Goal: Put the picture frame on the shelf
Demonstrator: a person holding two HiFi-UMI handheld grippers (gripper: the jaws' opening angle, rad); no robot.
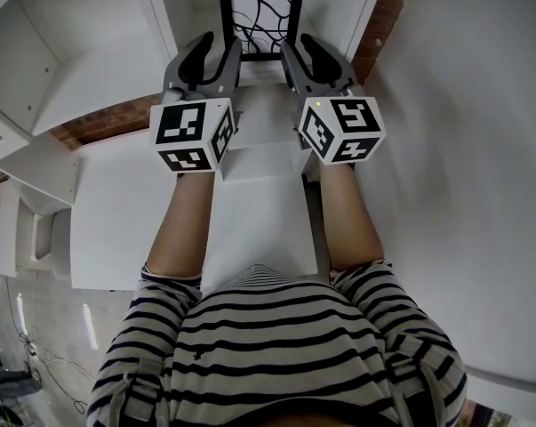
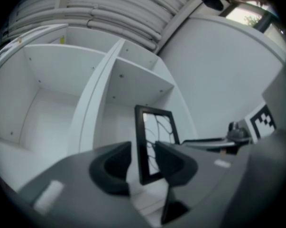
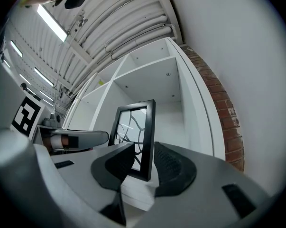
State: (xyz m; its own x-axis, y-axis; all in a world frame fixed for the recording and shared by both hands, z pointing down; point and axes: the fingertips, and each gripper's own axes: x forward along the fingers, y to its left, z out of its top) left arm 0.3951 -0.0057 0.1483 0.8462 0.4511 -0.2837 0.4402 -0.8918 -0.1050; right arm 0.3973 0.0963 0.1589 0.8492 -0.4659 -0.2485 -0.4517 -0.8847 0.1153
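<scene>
A black picture frame (image 1: pixel 260 16) with a pattern of dark curved lines stands upright in the narrow middle compartment of the white shelf (image 1: pixel 116 69). My left gripper (image 1: pixel 217 50) is at its left edge and my right gripper (image 1: pixel 303 50) at its right edge. In the left gripper view the frame (image 2: pixel 154 141) rises between the open jaws of the left gripper (image 2: pixel 143 158), with a gap on each side. In the right gripper view the frame's side (image 3: pixel 147 132) stands between the jaws of the right gripper (image 3: pixel 143 158), which look open with a thin gap.
A wide empty compartment (image 2: pixel 48 103) lies left of the divider (image 2: pixel 93 103). A brick wall (image 1: pixel 383 16) and a white wall (image 1: pixel 463 149) close off the right. A white ledge (image 1: pixel 259 221) runs below the grippers, above the person's striped shirt (image 1: pixel 276 345).
</scene>
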